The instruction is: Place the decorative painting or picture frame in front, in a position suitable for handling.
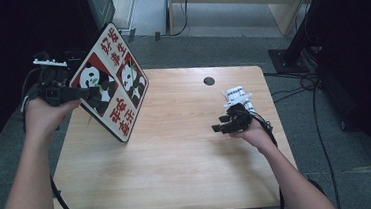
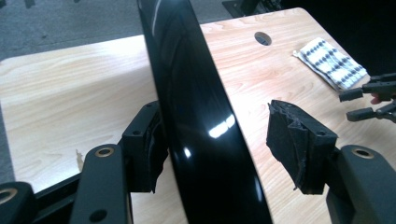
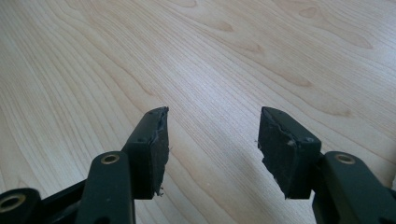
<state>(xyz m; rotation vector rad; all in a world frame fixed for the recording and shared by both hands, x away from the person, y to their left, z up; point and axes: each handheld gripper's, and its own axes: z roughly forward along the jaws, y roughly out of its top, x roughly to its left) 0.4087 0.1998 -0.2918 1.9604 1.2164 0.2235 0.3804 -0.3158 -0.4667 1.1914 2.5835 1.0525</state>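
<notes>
We found the panda board, a square red-and-white panel printed with pandas and characters and glossy black along its edge, standing tilted on one corner at the left side of the table. The left gripper straddled its upper edge, one pad touching and the other apart, so we judged the step a steadying or repositioning that next called for a firm closure. The right gripper hovered well right of the board, jaws apart and empty, beside a patterned cloth.

The right hand-held gripper hangs just over the table — its two black jaws stand well apart, pads worn and ragged, bare pale woodgrain between them.
</notes>
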